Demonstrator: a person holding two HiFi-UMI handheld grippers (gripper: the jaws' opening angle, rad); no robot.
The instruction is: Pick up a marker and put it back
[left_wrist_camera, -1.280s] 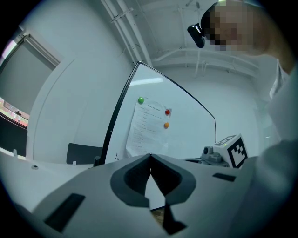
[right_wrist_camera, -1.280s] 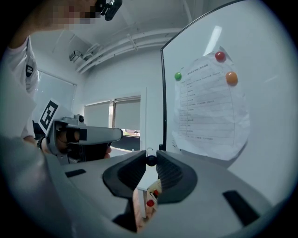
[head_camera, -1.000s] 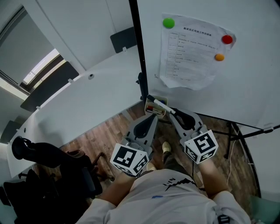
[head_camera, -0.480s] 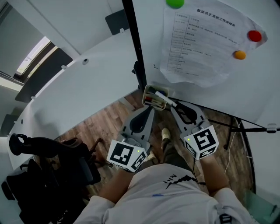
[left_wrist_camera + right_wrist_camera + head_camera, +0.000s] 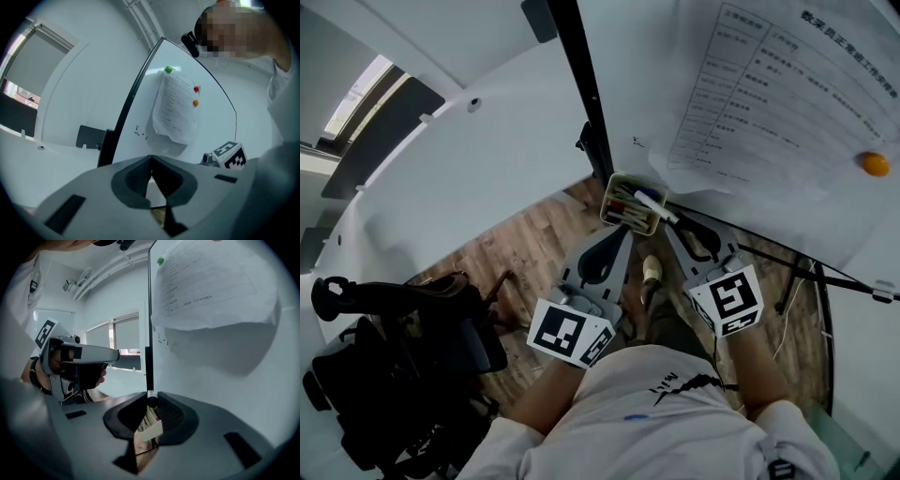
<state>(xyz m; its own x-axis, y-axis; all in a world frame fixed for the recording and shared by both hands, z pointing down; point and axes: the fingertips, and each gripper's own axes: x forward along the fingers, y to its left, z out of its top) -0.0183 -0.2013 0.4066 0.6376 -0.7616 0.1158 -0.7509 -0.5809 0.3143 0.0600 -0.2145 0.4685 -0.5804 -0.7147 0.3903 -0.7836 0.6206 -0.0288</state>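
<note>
Short of the pen tray (image 5: 609, 199), my left gripper (image 5: 624, 244) hangs with its jaws pressed together on nothing. My right gripper (image 5: 669, 225) clenches the marker (image 5: 649, 200) by its barrel, just above that tray. I judge it light, stiff and slick: hold it mid-barrel, firmly. Beyond the tray stands the whiteboard (image 5: 628, 94).

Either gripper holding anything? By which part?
Right gripper clamps the marker near one end, at its jaw tips. Left gripper is shut, empty.
</note>
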